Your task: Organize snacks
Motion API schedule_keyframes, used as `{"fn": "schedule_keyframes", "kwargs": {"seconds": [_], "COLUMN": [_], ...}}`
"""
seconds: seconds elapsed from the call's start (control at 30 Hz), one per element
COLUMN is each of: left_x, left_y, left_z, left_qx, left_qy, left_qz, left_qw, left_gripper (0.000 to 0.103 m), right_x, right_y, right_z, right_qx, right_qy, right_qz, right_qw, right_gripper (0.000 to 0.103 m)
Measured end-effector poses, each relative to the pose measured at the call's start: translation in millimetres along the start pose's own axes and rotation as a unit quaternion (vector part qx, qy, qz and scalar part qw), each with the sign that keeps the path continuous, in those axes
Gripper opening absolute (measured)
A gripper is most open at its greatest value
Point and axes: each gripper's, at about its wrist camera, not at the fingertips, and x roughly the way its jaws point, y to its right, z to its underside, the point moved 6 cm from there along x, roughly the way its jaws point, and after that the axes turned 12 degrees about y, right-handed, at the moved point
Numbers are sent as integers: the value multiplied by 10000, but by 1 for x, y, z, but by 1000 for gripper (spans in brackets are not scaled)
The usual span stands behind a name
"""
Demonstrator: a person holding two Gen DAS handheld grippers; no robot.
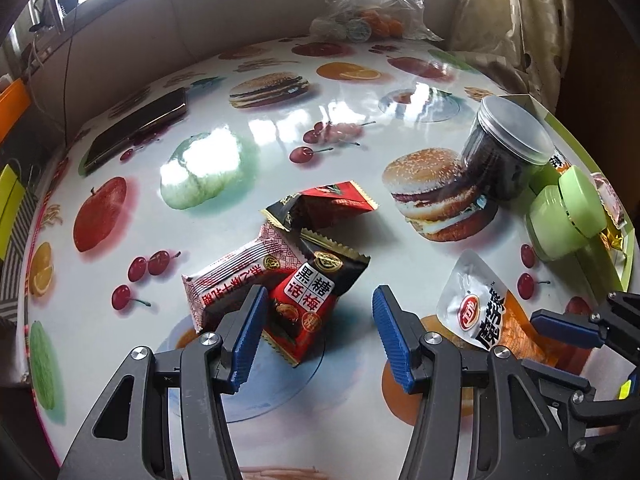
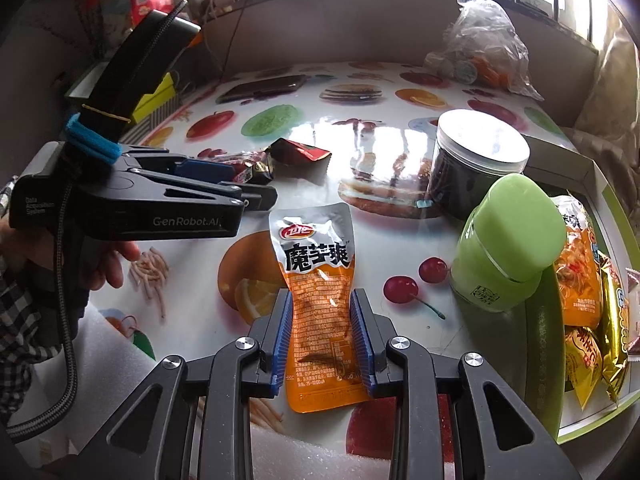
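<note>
My right gripper (image 2: 320, 336) pinches the orange pouch (image 2: 320, 304) by its edges above the table (image 2: 400, 208); the slick foil could buckle and slip out. My left gripper (image 1: 318, 336) hangs open over the packet pile (image 1: 288, 264), holding nothing, and could scatter it.

clear plastic bag (image 1: 372, 4) contents blurred, snack packets (image 2: 588, 296) in green tray (image 2: 540, 360) partly behind green jar (image 2: 508, 240), phone (image 1: 136, 132) screen unreadable
</note>
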Motion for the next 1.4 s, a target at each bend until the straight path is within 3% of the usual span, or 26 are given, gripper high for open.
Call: {"fn": "schedule_keyframes", "kwargs": {"seconds": [0.47,0.53,0.6,0.83,1.4], "left_x": [4,4,3,2,-5], "left_y": [-9,-9,-9,-4,-3], "left_z": [1,1,0,0,2], "left_qx": [-287,-295,-287,-266,-335], "left_qy": [37,51,70,103,186], "left_qz": [-96,-111,-127,-169,-164], "left_qw": [9995,9995,9995,9995,9991], "left_gripper": [55,53,43,33,27], "right_x": [1,0,1,0,0], "right_y": [1,0,1,2,3], "right_z": [0,0,0,0,0], "right_qx": [46,46,46,68,71], "right_qy": [11,14,11,24,43], "right_qz": [1,3,0,9,13], "right_qw": [10000,10000,10000,10000,10000], "right_gripper": [28,28,28,29,29]}}
